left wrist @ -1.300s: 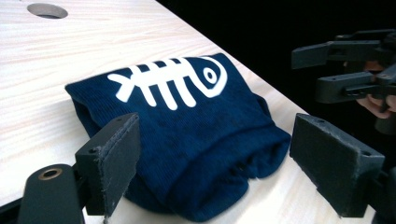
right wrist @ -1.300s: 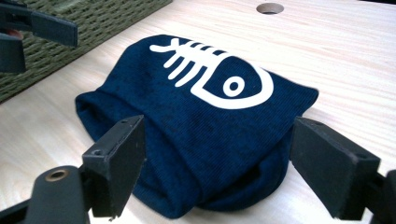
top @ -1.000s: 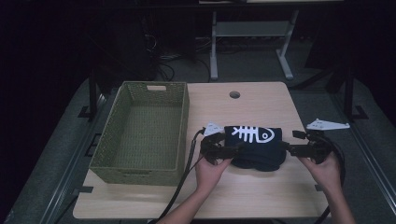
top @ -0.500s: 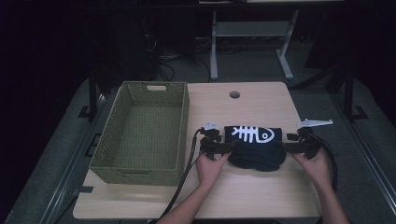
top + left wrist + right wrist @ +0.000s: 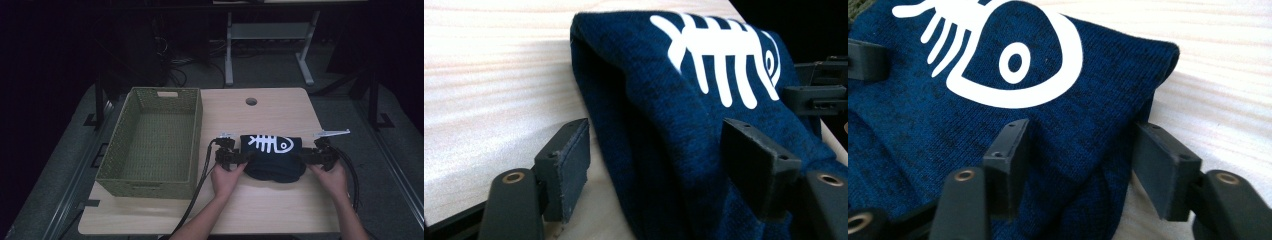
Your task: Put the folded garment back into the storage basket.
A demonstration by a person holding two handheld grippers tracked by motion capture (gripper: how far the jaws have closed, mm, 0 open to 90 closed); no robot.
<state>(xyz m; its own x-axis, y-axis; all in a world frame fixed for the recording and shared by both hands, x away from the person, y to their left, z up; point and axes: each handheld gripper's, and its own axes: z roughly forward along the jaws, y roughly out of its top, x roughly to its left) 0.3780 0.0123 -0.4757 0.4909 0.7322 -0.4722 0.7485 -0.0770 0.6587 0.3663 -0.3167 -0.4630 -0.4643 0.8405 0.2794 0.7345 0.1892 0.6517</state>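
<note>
While the left part of the pale wooden table (image 5: pixel 270 215) carries a rectangular woven basket (image 5: pixel 155 140) of olive-green wicker, with upright walls and a handle slot in its far wall, its interior holds nothing visible.

Just right of the basket, near the table's middle, lies a folded dark-blue knitted garment (image 5: pixel 274 159). Its fabric is a fine heathered knit, printed on top with a white fish skeleton (image 5: pixel 269 144) whose round-eyed head points right. The fold forms a soft, rounded bundle with layered edges at both ends.

At the garment's left end sits the left gripper (image 5: pixel 235 158), held by the left hand (image 5: pixel 226 179). In the left gripper view its two black jaws stand apart, one flat pad on the bare wood, the other against the knit on the bundle's far side, with the folded edge between them; the cloth is not visibly squeezed.

At the right end sits the right gripper (image 5: pixel 311 156), held by the right hand (image 5: pixel 331 178). In the right gripper view its jaws likewise stand apart, straddling the garment's folded corner, one pad over the cloth, the other beside its edge above the wood.

A round hole (image 5: pixel 251 101) pierces the far tabletop. Black cables trail toward the near edge.
</note>
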